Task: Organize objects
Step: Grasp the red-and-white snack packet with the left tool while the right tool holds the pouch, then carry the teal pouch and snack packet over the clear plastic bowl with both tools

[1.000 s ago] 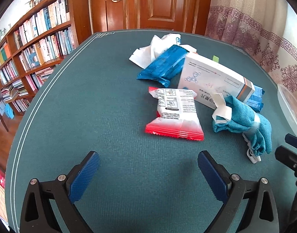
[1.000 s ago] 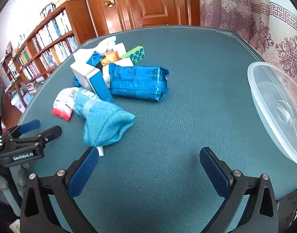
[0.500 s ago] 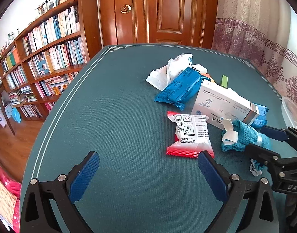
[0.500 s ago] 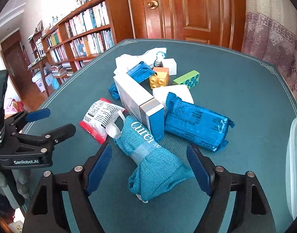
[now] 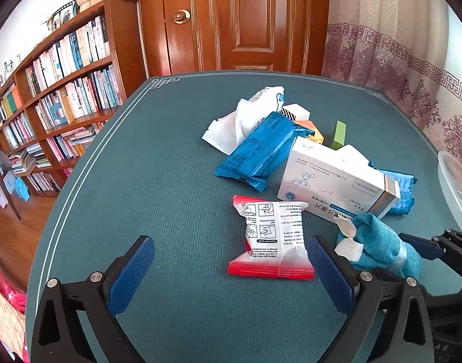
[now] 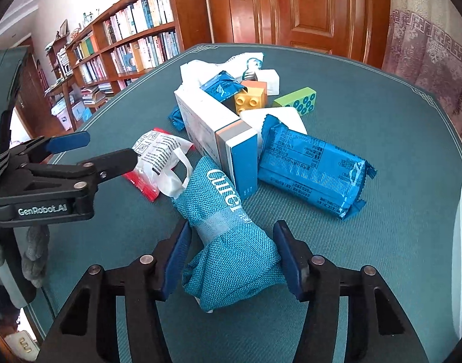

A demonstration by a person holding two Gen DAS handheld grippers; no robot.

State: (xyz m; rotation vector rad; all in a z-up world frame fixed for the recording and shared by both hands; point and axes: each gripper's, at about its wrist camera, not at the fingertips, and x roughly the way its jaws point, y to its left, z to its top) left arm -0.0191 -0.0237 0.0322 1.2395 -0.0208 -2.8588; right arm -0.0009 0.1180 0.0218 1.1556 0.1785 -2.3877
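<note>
Where clutter sits, green table (image 5: 170, 199), bookshelf (image 5: 64, 90), door (image 5: 246, 21)

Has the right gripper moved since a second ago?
Yes. The right gripper has come in from bare cloth toward the white box, and its jaws have been closing around the teal cloth bundle.

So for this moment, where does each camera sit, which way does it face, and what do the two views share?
Left wrist: on the left hand-held gripper, angled down across the round green table at the red-and-white sachet; its own open fingers show, the right hand-held gripper at the edge.
Right wrist: on the right hand-held gripper, angled down at the teal knitted cloth bundle, its jaws just closing onto it; the left gripper and a grey-gloved hand show.
Shared: bundle, sachet, white medicine box, blue foil packets, door.
</note>
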